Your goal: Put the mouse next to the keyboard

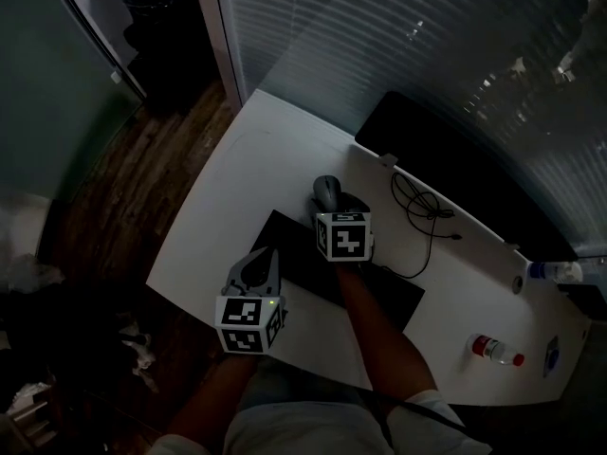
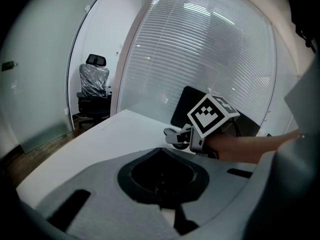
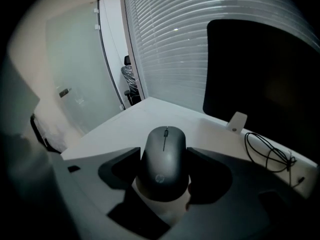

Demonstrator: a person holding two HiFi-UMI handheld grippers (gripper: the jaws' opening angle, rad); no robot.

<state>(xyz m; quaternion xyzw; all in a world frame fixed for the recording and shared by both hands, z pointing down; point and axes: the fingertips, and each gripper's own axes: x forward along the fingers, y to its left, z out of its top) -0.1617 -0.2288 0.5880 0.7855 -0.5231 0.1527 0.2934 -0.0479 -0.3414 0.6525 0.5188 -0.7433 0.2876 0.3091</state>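
A dark grey mouse (image 3: 164, 160) lies lengthwise between the jaws of my right gripper (image 3: 165, 170), whose inner edges press on both of its sides; white desk shows under its near end. In the head view the mouse (image 1: 326, 191) sits just beyond the right gripper (image 1: 334, 212), at the far left corner of the black keyboard (image 1: 384, 294). My left gripper (image 1: 256, 265) rests over the keyboard's near left end, by the desk's front edge. Its jaws are together with nothing between them, and its own view shows the left gripper (image 2: 162, 159) facing the right gripper's marker cube (image 2: 212, 115).
A black monitor (image 1: 446, 154) stands along the back of the white desk (image 1: 251, 173), with a coiled black cable (image 1: 417, 205) before it. Two bottles (image 1: 493, 351) (image 1: 555, 271) lie at the right end. An office chair (image 2: 93, 86) stands beyond the desk's left end.
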